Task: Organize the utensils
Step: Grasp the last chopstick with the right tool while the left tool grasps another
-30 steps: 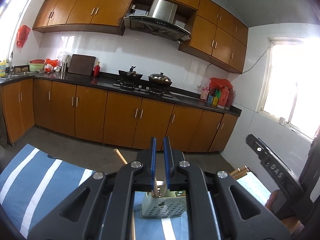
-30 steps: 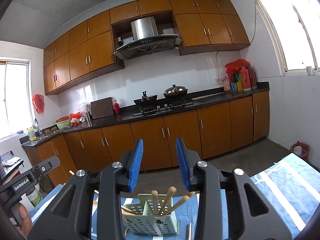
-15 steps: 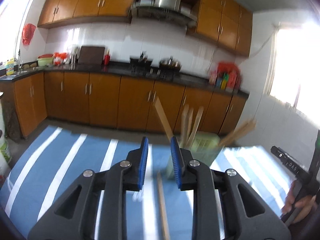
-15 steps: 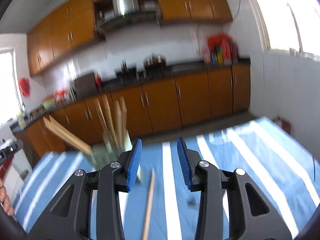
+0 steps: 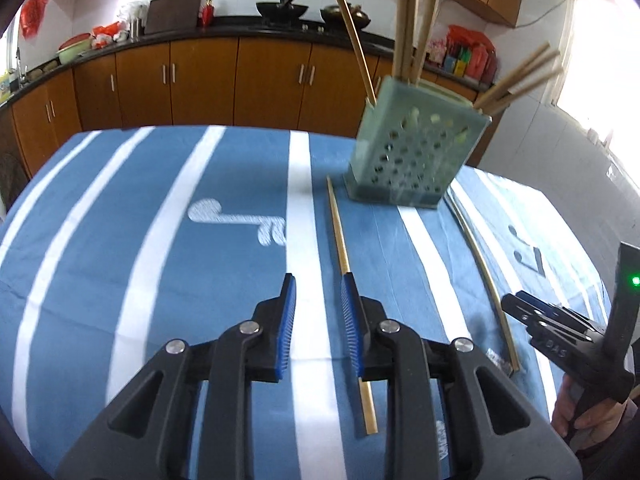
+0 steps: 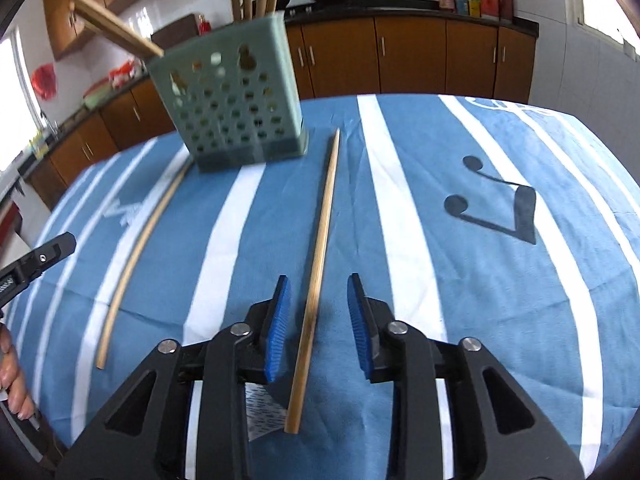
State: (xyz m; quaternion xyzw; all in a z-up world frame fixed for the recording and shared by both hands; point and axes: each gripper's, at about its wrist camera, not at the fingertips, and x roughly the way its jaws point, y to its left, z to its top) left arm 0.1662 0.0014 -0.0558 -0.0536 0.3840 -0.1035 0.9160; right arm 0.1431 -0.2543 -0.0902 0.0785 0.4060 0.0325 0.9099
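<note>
A pale green perforated utensil holder stands on the blue striped cloth and holds several wooden chopsticks; it also shows in the right wrist view. Two loose chopsticks lie on the cloth. In the left wrist view one runs just right of my open left gripper, passing under its right finger. The other lies farther right. In the right wrist view a chopstick lies between the fingers of my open right gripper. The other chopstick lies to the left.
The table wears a blue cloth with white stripes and black music notes. The right gripper's body shows at the right edge of the left view. Brown kitchen cabinets and a dark counter stand beyond the table.
Both grippers have tilted down from looking across the kitchen to looking at the table. The left gripper, nearly shut a second ago, has opened. The right gripper now straddles a chopstick.
</note>
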